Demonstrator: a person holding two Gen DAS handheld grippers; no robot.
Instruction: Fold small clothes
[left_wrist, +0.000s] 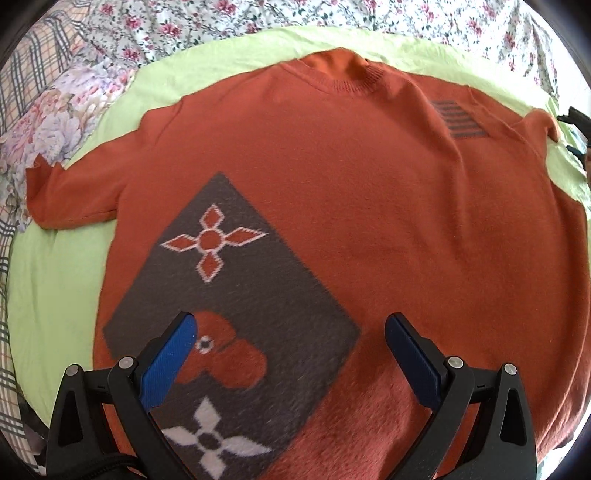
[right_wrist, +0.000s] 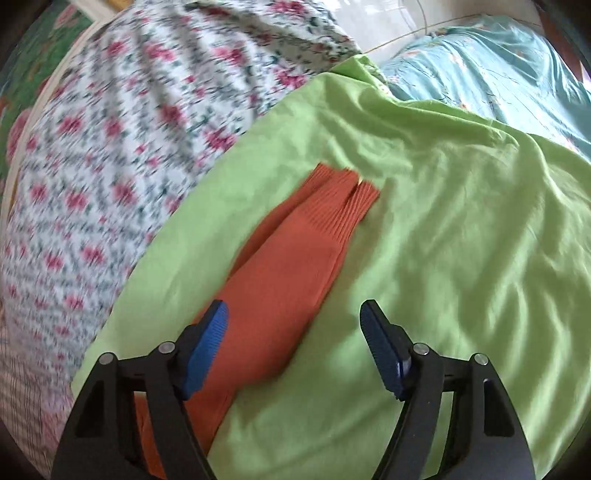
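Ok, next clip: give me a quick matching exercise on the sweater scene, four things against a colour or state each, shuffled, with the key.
Things:
1. sweater
2. sheet under the sweater
3. sleeve cuff
4. right gripper

Descriptions:
A. light green
B. ribbed knit, lying on the green cloth
C. open, nothing pressed between the pads
D. orange, spread flat with a grey patterned panel

Pairs: 1-D, 2-A, 3-B, 4-C
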